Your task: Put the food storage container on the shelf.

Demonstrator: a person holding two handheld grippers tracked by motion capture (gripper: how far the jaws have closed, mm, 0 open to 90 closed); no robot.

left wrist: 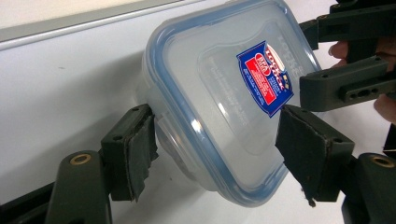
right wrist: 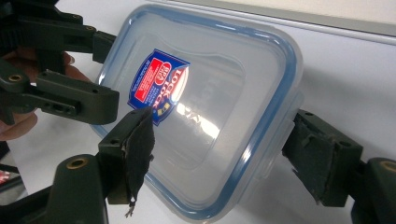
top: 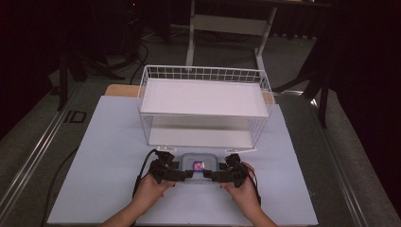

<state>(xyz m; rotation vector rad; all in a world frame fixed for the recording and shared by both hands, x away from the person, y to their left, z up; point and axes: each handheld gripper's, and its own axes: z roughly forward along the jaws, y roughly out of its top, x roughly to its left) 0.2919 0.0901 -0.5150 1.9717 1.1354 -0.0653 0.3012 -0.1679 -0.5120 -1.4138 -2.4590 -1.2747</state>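
A clear lidded food container [top: 199,167] lies on the surface [top: 108,156] just before the white wire rack [top: 204,109]. It is clamped at one end by the left gripper [left wrist: 215,140] and at the other by the right gripper [right wrist: 219,144]. A level, two-handed lift onto a shelf is judged next.

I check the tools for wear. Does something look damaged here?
Yes. The black pads on the left claw and right claw look frayed, edges peeling with loose threads. The lidded container between them looks intact.
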